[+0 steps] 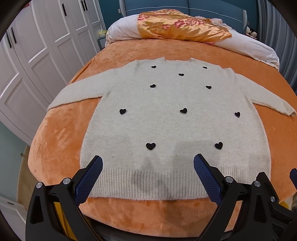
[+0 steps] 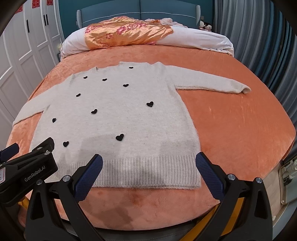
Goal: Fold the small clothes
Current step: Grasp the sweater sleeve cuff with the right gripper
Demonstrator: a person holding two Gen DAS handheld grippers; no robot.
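We see a pale grey fuzzy knit sweater with small black heart patches [image 1: 172, 118] spread flat, front up, on a bed covered by an orange plush blanket [image 1: 61, 133]. Its ribbed hem lies at the near edge, the neckline at the far side. Both sleeves are stretched outward; the left sleeve runs to the blanket's left edge, and the right sleeve ends on the blanket with its cuff showing.

Our left gripper with black arms and blue textured pads [image 1: 148, 176] hangs over the hem, released, fingers wide apart, nothing between them. We cannot tell whether the pads touch the knit. In the right wrist view this same gripper [image 2: 11, 153] appears at the near left, over the sweater's left hem corner.

Our right gripper of the same black and blue build [image 2: 149, 174] is likewise released, fingers wide apart and empty, spanning the right part of the hem; its right finger sits just beside the sweater's right hem corner, over the blanket. Its shadows fall on the rib.

At the far end of the bed we note a rolled white duvet [image 2: 200, 39] with a shiny orange floral satin cover [image 2: 126, 34] draped across it, against a blue padded headboard [image 2: 139, 9]. White panelled wardrobe doors [image 1: 37, 61] stand to the left. Small plush toys [image 2: 205, 26] sit at the far right by the headboard. No containers are in view.
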